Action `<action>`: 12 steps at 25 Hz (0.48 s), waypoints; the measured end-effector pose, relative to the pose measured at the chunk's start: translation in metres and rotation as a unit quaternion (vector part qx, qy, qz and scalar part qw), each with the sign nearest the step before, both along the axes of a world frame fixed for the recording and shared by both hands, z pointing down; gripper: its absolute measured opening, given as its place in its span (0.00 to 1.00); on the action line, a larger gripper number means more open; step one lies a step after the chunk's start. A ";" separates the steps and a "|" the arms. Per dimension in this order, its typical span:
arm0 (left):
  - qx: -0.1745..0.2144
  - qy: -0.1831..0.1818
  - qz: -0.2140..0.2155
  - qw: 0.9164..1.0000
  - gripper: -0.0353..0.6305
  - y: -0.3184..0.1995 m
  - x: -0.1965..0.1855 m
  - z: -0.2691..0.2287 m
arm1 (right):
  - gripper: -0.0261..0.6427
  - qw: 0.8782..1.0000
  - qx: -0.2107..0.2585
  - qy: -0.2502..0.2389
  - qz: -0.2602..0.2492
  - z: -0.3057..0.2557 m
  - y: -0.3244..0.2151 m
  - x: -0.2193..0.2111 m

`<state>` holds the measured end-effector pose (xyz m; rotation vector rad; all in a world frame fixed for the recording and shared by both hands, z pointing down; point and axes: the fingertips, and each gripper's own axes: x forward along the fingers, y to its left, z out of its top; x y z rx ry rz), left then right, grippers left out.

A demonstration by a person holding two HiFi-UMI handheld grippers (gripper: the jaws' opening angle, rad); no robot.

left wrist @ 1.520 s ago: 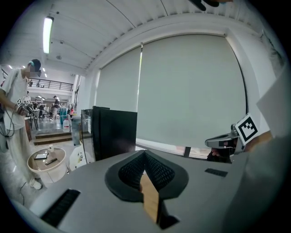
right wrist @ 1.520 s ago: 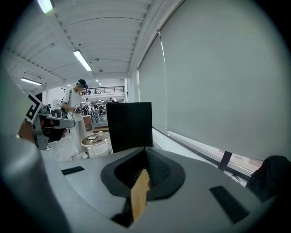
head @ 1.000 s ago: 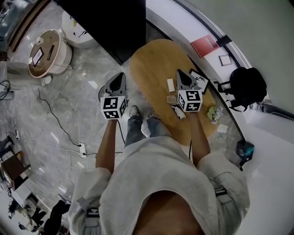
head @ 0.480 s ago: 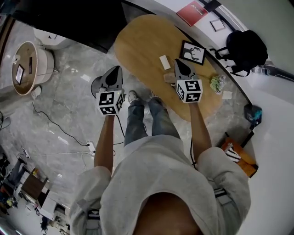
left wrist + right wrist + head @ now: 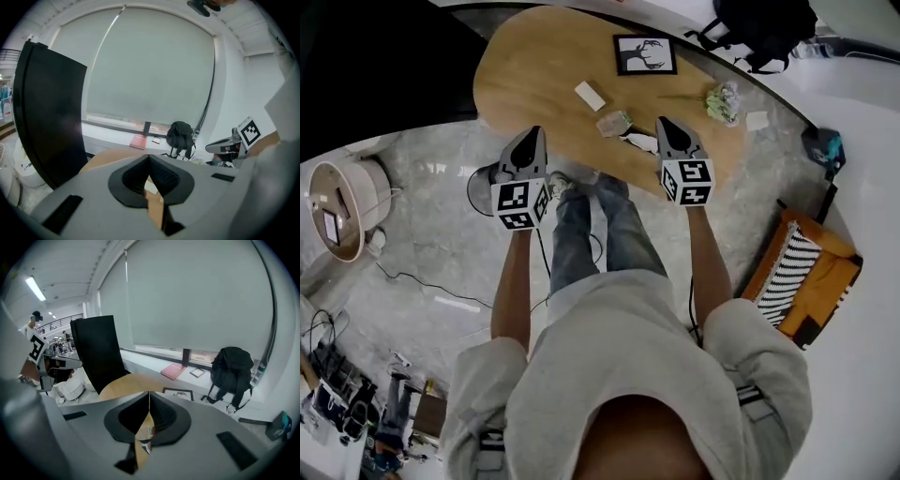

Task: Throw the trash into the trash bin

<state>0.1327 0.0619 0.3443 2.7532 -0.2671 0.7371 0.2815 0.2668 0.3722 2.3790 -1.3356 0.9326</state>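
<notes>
Gripping nothing with left tool [image 5: 534, 133] or right tool [image 5: 664, 124], jaws of each pressed together. Poised at near edge of oval wooden counter [image 5: 534, 75]. Lying there just beside right tool: crumpled wrapper [image 5: 614, 123]; farther right, greenish wad [image 5: 722, 101]

The left claw [image 5: 533, 132] and right claw [image 5: 665, 123] are closed, empty.

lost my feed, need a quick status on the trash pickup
Left hand-held gripper shut, empty. Right hand-held gripper shut, empty. Crumpled wrapper on table, not held. Nothing blocking it.
</notes>
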 end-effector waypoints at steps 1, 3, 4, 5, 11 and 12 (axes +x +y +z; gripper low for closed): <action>-0.003 -0.002 0.011 1.000 0.08 0.007 0.007 0.003 | 0.08 1.000 -0.002 -0.003 0.011 0.003 0.010 0.001; -0.007 -0.004 0.033 0.999 0.08 0.021 0.022 0.010 | 0.08 0.999 -0.007 -0.009 0.030 0.011 0.030 0.002; -0.008 -0.006 0.043 0.999 0.08 0.027 0.029 0.014 | 0.08 0.999 -0.009 -0.011 0.039 0.015 0.038 0.003; -0.009 -0.007 0.053 0.999 0.08 0.034 0.035 0.017 | 0.08 0.999 -0.012 -0.014 0.047 0.019 0.046 0.004; -0.020 -0.021 0.091 0.995 0.08 0.068 0.055 0.039 | 0.08 0.996 -0.036 -0.039 0.071 0.051 0.085 -0.004; -0.023 -0.024 0.093 0.995 0.08 0.071 0.056 0.043 | 0.08 0.996 -0.041 -0.045 0.071 0.058 0.088 -0.007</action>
